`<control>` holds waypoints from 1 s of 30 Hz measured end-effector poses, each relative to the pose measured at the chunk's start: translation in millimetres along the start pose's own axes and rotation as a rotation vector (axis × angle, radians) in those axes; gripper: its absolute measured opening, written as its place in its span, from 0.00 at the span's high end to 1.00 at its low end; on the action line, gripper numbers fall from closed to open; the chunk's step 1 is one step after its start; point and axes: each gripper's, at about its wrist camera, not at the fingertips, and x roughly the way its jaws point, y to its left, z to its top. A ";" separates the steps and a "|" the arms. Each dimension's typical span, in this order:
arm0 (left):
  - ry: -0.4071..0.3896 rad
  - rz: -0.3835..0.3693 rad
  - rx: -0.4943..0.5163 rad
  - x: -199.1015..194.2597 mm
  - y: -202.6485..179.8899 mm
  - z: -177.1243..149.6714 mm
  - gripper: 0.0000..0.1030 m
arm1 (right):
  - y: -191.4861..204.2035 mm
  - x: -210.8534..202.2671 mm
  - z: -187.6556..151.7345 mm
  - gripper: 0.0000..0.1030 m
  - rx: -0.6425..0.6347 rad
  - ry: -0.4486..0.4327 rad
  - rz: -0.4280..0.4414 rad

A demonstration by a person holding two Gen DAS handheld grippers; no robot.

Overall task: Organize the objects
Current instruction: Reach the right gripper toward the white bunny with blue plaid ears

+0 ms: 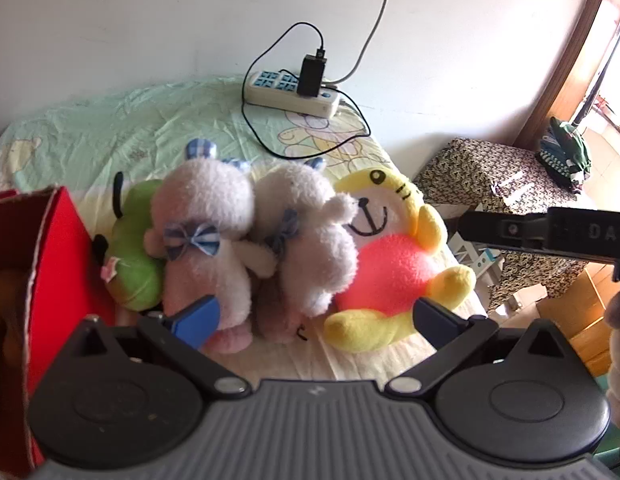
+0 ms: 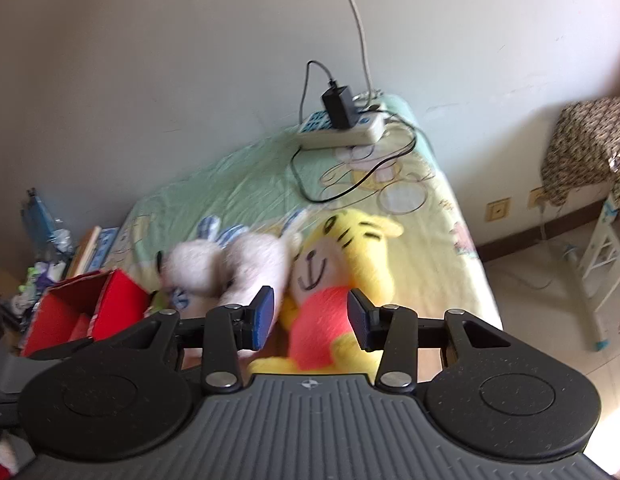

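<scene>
Left gripper (image 1: pixel 314 316): we hold it spread wide, gripping nothing, low centre above the two white plush toys (image 1: pixel 245 236).
Right gripper (image 2: pixel 312 320): we see it partly open around the yellow plush (image 2: pixel 334 280); contact unclear.
Red box (image 1: pixel 57 248): left edge.

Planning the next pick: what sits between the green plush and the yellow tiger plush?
Two white plush animals with blue checked bows sit side by side between the green plush and the yellow tiger plush, clearest in the left wrist view.
</scene>
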 end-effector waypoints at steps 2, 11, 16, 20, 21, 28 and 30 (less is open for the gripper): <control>0.000 -0.058 -0.011 3.3 -4.5 4.7 0.01 | -10.4 8.7 2.9 0.57 0.022 -0.001 -0.015; 0.055 -0.290 0.100 31.5 -44.3 0.1 0.01 | -60.9 70.8 -12.0 0.41 0.243 0.238 0.136; 0.093 -0.270 0.112 59.9 -52.8 6.8 0.01 | -64.3 90.9 -12.8 0.39 0.270 0.265 0.192; 0.099 -0.284 0.133 61.6 -52.4 6.5 0.01 | -73.1 104.2 -15.9 0.39 0.337 0.291 0.224; 0.099 -0.276 0.147 61.9 -54.3 6.3 0.01 | -75.5 103.3 -17.1 0.39 0.355 0.292 0.227; -0.025 -0.278 0.224 18.4 -51.0 3.8 0.01 | -76.2 54.7 1.3 0.38 0.319 0.081 0.233; -0.070 -0.233 0.205 9.4 -43.3 3.6 0.01 | -64.2 48.7 10.9 0.39 0.291 0.054 0.303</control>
